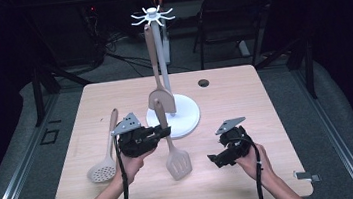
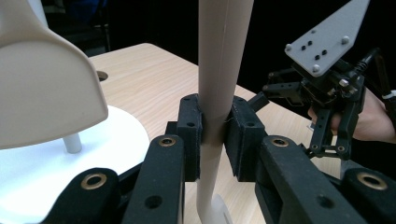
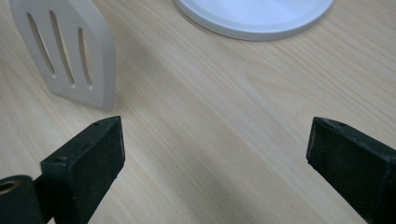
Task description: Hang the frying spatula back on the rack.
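Note:
My left gripper (image 1: 164, 130) is shut on the handle of a beige slotted turner (image 1: 178, 163), whose blade rests on the wooden table (image 1: 224, 94). In the left gripper view both pads clamp that handle (image 2: 223, 56), which stands nearly upright. A white utensil stand (image 1: 186, 116) with a ring of hooks at its top rises just behind. A solid beige spatula (image 1: 160, 99) hangs from it. My right gripper (image 1: 216, 159) hovers low over bare wood to the right of the turner's blade (image 3: 70, 51), open and with nothing between its pads.
A beige skimmer spoon (image 1: 103, 170) lies on the table's left side beside my left hand. The table has a small round hole (image 1: 203, 83) near its far edge. A dark chair (image 1: 235, 12) and cables stand beyond the table.

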Demonstrator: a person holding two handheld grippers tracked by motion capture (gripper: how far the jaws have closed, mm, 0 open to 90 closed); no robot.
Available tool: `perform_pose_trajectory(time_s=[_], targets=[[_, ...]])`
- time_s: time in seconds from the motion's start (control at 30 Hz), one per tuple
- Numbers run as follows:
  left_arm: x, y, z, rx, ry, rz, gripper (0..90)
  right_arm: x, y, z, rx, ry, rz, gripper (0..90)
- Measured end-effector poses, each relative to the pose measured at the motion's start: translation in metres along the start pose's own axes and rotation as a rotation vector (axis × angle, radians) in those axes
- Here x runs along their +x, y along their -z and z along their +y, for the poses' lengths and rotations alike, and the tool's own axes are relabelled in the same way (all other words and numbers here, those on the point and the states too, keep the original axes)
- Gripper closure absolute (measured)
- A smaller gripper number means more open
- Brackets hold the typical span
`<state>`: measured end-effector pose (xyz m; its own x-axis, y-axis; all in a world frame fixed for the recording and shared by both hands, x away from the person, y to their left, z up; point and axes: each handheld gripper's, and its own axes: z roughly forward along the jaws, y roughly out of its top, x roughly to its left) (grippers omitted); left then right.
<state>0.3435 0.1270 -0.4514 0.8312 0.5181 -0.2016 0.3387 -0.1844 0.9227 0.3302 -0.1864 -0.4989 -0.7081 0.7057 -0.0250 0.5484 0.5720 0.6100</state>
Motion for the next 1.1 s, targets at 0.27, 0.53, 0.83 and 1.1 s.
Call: perform_pose_trajectory(time_s=[0.27, 0.53, 0.83, 1.1], targets=[[0.007, -0.005, 0.018, 0.008, -0.013, 0.016, 77.1, -0.005, -0.005, -0.001, 0.029, 0.018, -0.023, 2.1], [0.012, -0.011, 0.042, 0.014, -0.044, 0.020, 77.1, -0.005, -0.011, 0.001, 0.046, 0.024, -0.034, 0.3], [0.018, -0.020, 0.061, 0.015, -0.054, 0.035, 77.1, -0.009, -0.013, 0.001, 0.052, 0.021, -0.042, 0.4], [0.023, -0.025, 0.072, 0.008, -0.067, 0.046, 77.1, -0.010, -0.015, 0.001, 0.059, 0.024, -0.041, 0.4]])
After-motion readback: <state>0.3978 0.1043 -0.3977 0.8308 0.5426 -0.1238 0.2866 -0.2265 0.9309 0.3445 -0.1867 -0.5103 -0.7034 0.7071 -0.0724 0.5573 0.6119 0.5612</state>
